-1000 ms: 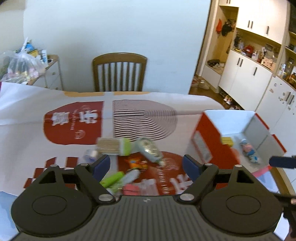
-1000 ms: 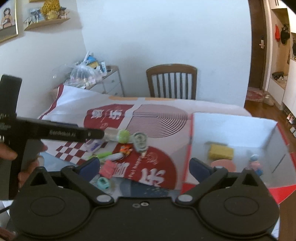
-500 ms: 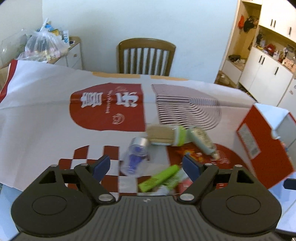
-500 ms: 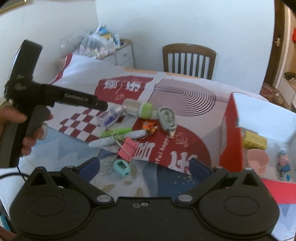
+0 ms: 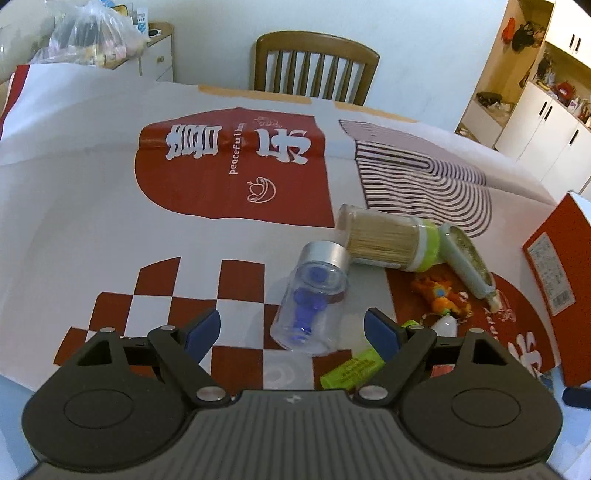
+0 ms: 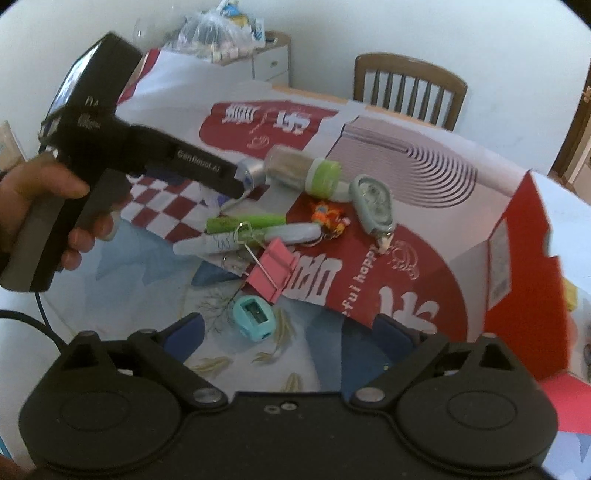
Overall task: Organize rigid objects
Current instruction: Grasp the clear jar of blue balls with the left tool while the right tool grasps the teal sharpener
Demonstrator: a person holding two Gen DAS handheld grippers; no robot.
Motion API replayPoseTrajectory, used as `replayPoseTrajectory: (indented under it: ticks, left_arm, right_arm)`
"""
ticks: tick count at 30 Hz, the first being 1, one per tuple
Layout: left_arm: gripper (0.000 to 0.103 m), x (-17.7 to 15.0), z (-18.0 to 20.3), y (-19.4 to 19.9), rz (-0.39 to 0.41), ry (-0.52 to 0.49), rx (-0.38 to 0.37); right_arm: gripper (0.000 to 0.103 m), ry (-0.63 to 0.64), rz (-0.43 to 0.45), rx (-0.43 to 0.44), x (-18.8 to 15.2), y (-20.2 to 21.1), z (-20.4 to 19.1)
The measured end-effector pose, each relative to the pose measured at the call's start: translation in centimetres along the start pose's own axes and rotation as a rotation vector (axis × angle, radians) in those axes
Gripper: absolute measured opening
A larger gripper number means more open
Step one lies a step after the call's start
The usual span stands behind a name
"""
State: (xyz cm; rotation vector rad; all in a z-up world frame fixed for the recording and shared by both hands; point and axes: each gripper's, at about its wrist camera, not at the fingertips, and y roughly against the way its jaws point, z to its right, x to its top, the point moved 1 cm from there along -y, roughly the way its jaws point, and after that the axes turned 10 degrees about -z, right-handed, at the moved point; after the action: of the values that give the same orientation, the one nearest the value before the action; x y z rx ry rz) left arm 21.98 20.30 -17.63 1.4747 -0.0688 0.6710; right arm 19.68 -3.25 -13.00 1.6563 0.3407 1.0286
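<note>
A clear jar (image 5: pixel 314 295) with a silver lid lies on its side between the fingers of my open left gripper (image 5: pixel 291 328); the pads do not touch it. Behind it lie a toothpick jar (image 5: pixel 388 242), a correction-tape dispenser (image 5: pixel 469 266), an orange toy (image 5: pixel 439 295) and a green highlighter (image 5: pixel 351 371). My right gripper (image 6: pixel 290 328) hovers low over a teal sharpener (image 6: pixel 255 319), its jaws closing slightly with nothing pressed. A pink binder clip (image 6: pixel 273 267) and a white pen (image 6: pixel 251 238) lie just beyond. The red box (image 6: pixel 517 266) stands at the right.
A hand (image 6: pixel 37 206) holds the left gripper (image 6: pixel 236 186) over the pile's left side. A printed sheet (image 5: pixel 110 184) covers the table. A wooden chair (image 5: pixel 317 62) stands at the far edge, with a plastic bag (image 5: pixel 85 33) on a cabinet and white cupboards (image 5: pixel 546 122) beyond.
Both grippers have sunk toward the pile and swung left, away from the red box. The clear jar now lies between the left fingers, and the sharpener sits close in front of the right ones.
</note>
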Motion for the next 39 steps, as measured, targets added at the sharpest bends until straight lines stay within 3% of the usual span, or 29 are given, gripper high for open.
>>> replayPoseTrajectory:
  ticks: [18,24,30,39]
  left_arm:
    - [0.084,0.8,1.0,-2.5,0.045,-0.1,0.075]
    - [0.072,0.4,1.4,-2.4,0.069,-0.129,0.111]
    - [0.042,0.2,1.5,-2.2,0.078,-0.142,0.141]
    - [0.04,-0.1,1.0,-1.2,0.066,-0.087,0.108]
  right_arm:
    - [0.06,0.085,-0.103,0.054,1.2,-4.5,-1.3]
    - [0.049,0.108,-0.099,0.046,1.2,-4.7,-1.7]
    - [0.035,0.118,-0.092,0.03,1.2,-4.7,-1.9]
    - [0.032,0.09,-0.073,0.025,0.6,-3.7,-1.5]
